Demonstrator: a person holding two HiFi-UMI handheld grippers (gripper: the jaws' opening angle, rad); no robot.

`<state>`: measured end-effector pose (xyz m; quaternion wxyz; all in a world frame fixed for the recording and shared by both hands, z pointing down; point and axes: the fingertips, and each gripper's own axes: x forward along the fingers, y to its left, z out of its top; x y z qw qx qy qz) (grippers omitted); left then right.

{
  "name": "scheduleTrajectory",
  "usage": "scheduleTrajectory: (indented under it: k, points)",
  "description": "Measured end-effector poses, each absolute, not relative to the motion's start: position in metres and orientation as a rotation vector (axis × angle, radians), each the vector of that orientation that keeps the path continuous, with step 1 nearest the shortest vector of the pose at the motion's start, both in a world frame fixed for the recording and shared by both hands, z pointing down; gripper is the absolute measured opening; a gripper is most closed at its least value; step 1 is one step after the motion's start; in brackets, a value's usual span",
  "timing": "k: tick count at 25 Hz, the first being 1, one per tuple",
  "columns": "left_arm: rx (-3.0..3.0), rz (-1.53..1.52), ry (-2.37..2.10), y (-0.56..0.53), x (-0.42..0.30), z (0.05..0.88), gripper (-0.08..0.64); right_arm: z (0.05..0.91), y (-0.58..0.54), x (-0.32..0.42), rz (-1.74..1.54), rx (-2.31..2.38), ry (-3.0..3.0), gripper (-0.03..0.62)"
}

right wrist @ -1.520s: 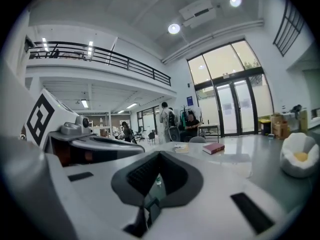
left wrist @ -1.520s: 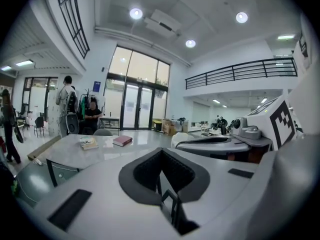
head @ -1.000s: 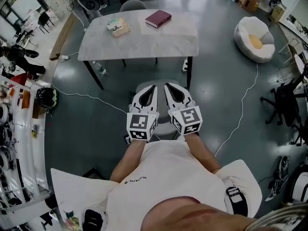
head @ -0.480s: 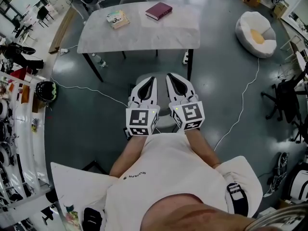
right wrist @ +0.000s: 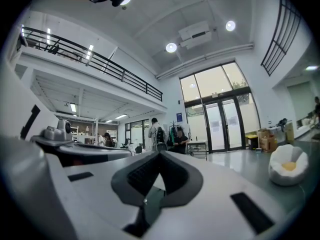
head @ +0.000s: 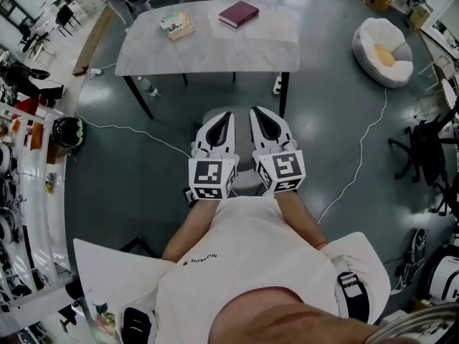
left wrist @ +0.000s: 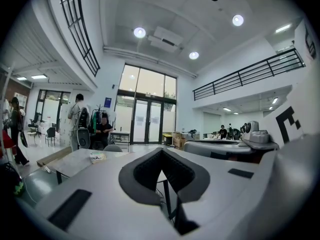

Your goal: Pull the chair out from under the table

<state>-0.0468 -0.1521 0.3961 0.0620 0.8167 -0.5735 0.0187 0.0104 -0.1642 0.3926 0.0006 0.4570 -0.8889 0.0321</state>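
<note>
Our left gripper [head: 223,118] and right gripper [head: 257,115] each have their jaws pressed together on nothing. We hold them side by side, pointing toward twelve o'clock. Right below them is the pale chair [head: 242,169], its seat showing between them. The table [head: 215,52] stands at twelve o'clock, bearing a maroon book [head: 238,14]. A beanbag [head: 384,52] sits at two o'clock.

Person: white short-sleeved T-shirt [head: 247,253], small dark lettering [head: 199,259] on the front. Left hand-held gripper [head: 224,117], right hand-held gripper [head: 258,113]: white shells, dark grey jaw pads. Left marker cube [head: 210,180], right marker cube [head: 287,170]: black-and-white squares.
</note>
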Motion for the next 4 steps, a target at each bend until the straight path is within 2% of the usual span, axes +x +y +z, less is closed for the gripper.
scheduleTrajectory:
  k: [4]
  points:
    - [2.467, 0.047, -1.753, -0.1537, -0.0468, 0.3920, 0.002, 0.3901, -0.1652, 0.0122, 0.097, 1.438, -2.794, 0.012]
